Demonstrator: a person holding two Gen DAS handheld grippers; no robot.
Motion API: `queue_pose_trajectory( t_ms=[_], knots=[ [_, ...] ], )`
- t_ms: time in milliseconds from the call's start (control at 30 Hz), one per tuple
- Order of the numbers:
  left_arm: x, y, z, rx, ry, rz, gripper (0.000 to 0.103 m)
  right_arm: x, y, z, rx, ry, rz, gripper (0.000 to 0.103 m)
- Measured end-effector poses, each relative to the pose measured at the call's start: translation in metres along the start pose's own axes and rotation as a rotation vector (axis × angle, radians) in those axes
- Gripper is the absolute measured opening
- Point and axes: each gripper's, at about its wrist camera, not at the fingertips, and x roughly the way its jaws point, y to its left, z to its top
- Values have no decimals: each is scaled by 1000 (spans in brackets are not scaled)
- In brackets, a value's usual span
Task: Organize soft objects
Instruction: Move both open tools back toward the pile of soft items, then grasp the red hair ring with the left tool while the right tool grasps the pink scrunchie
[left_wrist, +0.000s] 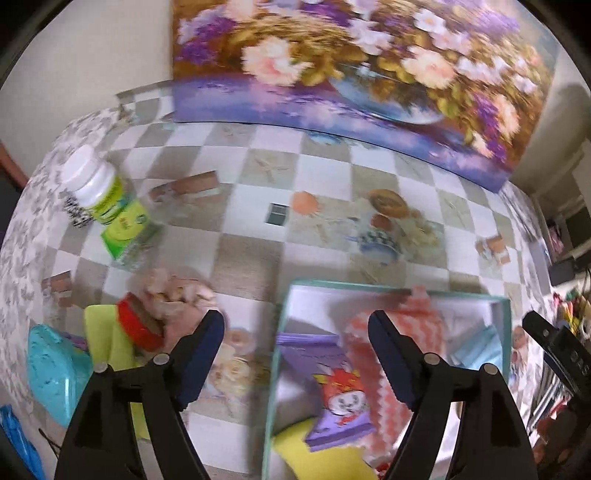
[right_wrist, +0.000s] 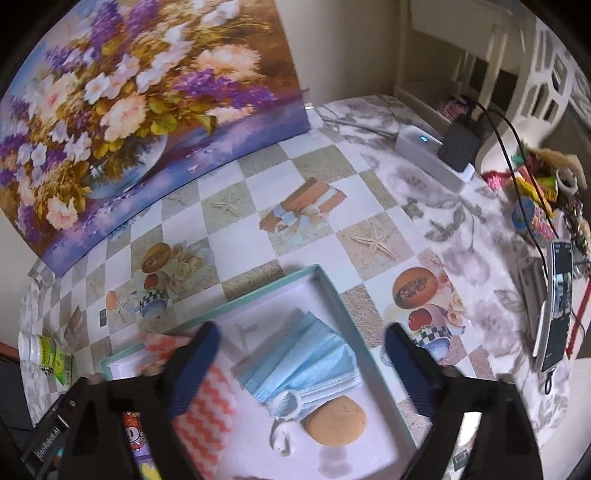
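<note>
So far your teal-rimmed box (right_wrist: 334, 295) is well stocked. Inside it lie a blue face mask (right_wrist: 310, 363), a round tan sponge (right_wrist: 338, 421) touching the mask's lower edge, a coral zigzag cloth (right_wrist: 207, 410), a purple tissue pack (left_wrist: 338, 391) with a cartoon print lying on that cloth, and a yellow piece (left_wrist: 317, 458) at the near corner. These read as sorted.

Both tools are free. Your left gripper (left_wrist: 295, 358) has its jaws spread, with nothing between them; it hangs over the box's left wall, pointing steeply down. Your right gripper (right_wrist: 301, 365) is spread as wide as it goes above the mask and cloth, its pads touching neither, so far as the view shows. Judgement: you have released and not yet picked up anything new.

Left to do, outside the box on its left: a pinkish soft lump (left_wrist: 177, 295) with a red ring (left_wrist: 138, 328) against it, a yellow-green piece (left_wrist: 101, 332) under them, and a turquoise item (left_wrist: 55, 373) beside that. Blur hides what each is; they look soft, so they are probably next.

A white-capped bottle (left_wrist: 107, 195) stands further back on the checked tablecloth (left_wrist: 255, 258); it looks rigid, likely not part of the sort. The flower painting (left_wrist: 351, 66) leans behind, and the phone (right_wrist: 557, 306) and charger (right_wrist: 436, 155) sit well apart on the right.

Estimate: more than half done.
</note>
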Motion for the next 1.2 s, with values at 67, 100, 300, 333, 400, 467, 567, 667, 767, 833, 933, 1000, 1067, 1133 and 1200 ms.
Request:
queue_pose_trajectory(
  t_ms=[67, 100, 300, 333, 400, 467, 567, 667, 767, 833, 933, 1000, 1067, 1133, 1200],
  knots=[
    [2, 11, 2, -25, 10, 6, 81, 1, 9, -2, -28, 6, 2, 103],
    [2, 16, 3, -34, 14, 7, 81, 1, 15, -3, -42, 6, 3, 103],
    [0, 40, 8, -64, 25, 24, 81, -11, 55, -5, -128, -12, 30, 103],
    [-3, 45, 10, -68, 21, 24, 81, -14, 61, -5, -143, -17, 38, 103],
    [-11, 55, 13, -80, 3, 26, 81, -21, 77, -7, -171, -29, 58, 103],
    [-22, 67, 16, -88, -17, 28, 81, -28, 92, -10, -194, -39, 86, 103],
    [-32, 82, 19, -96, -37, 39, 81, -37, 116, -16, -232, -53, 128, 103],
    [-44, 98, 21, -92, -65, 79, 81, -45, 140, -24, -279, -63, 167, 103],
    [-56, 114, 23, -95, -100, 126, 81, -46, 158, -33, -309, -56, 208, 103],
    [-61, 125, 24, -102, -116, 142, 81, -42, 168, -38, -321, -40, 227, 103],
    [-64, 151, 22, -143, -125, 183, 81, -35, 185, -48, -347, -23, 231, 103],
    [-62, 162, 21, -175, -121, 197, 81, -29, 198, -56, -374, 1, 233, 103],
    [-54, 177, 21, -211, -100, 194, 81, -22, 210, -65, -397, 24, 241, 103],
    [-47, 183, 20, -234, -76, 185, 81, -15, 224, -73, -427, 42, 247, 103],
    [-39, 189, 20, -250, -55, 168, 81, -8, 234, -80, -453, 57, 251, 103]
  ],
)
